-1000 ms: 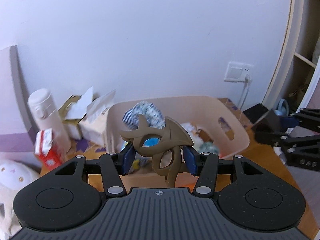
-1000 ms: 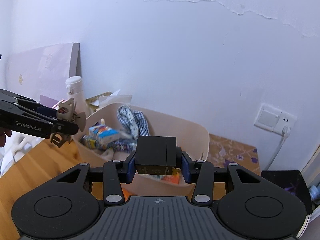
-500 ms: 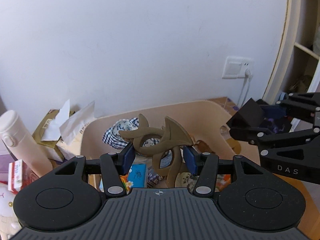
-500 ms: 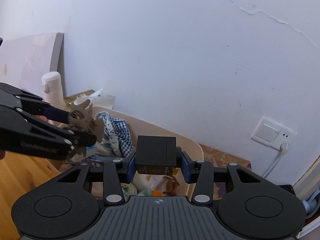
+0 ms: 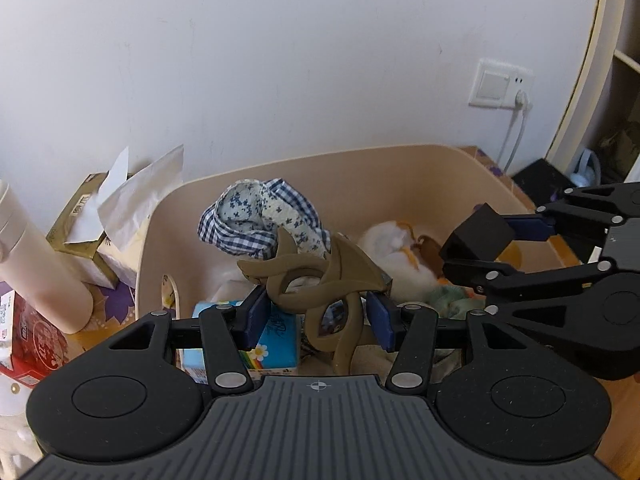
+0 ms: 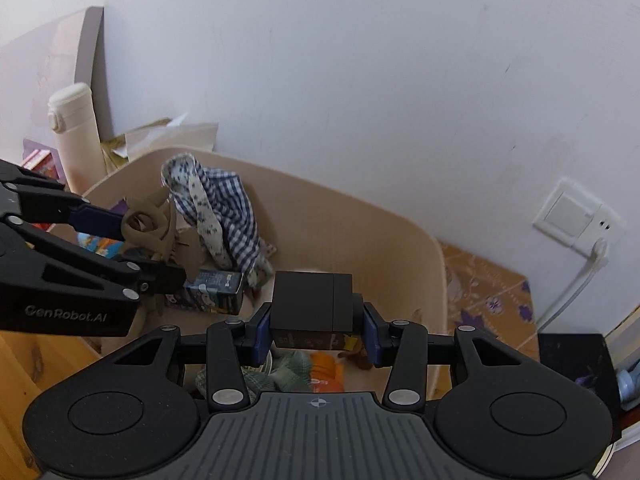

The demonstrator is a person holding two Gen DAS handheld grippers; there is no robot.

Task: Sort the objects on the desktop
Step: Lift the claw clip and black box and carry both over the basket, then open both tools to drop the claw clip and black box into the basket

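Brown ornament (image 5: 316, 280), a curved piece with loops and pointed fins, sits between the two blue pads of the left tool (image 5: 318, 316), which is closed on it about half way, both pads pressing its sides. It hangs over the inside of the beige plastic basket (image 5: 420, 168). The black box (image 6: 312, 304) is held in the same way by the right tool (image 6: 316, 334), whose pads press on its left and right faces; the jaws stand rather narrow. This box also hangs over the basket, above its near right part.

Just behind the left tool, inside the basket, stands a bundle of blue checked and flowered cloth (image 5: 264, 216). Under this tool lies a light blue tissue pack (image 5: 276, 336) with a small flower printed on it, and to the right of it lies a white soft toy (image 5: 400, 256) with orange parts. Under the right tool I see a green knitted thing (image 6: 292, 372) and something orange (image 6: 324, 368); to its left lies a dark printed carton (image 6: 216, 290).

Outside the basket, to the left of the left tool, stand a cream bottle (image 5: 36, 264), an open tissue box (image 5: 92, 220) with white paper coming out, and a red box (image 5: 28, 340). The wooden worktop (image 6: 16, 376) shows at the lower left of the right tool. On the white wall behind is a socket (image 6: 576, 216) with a white cable.
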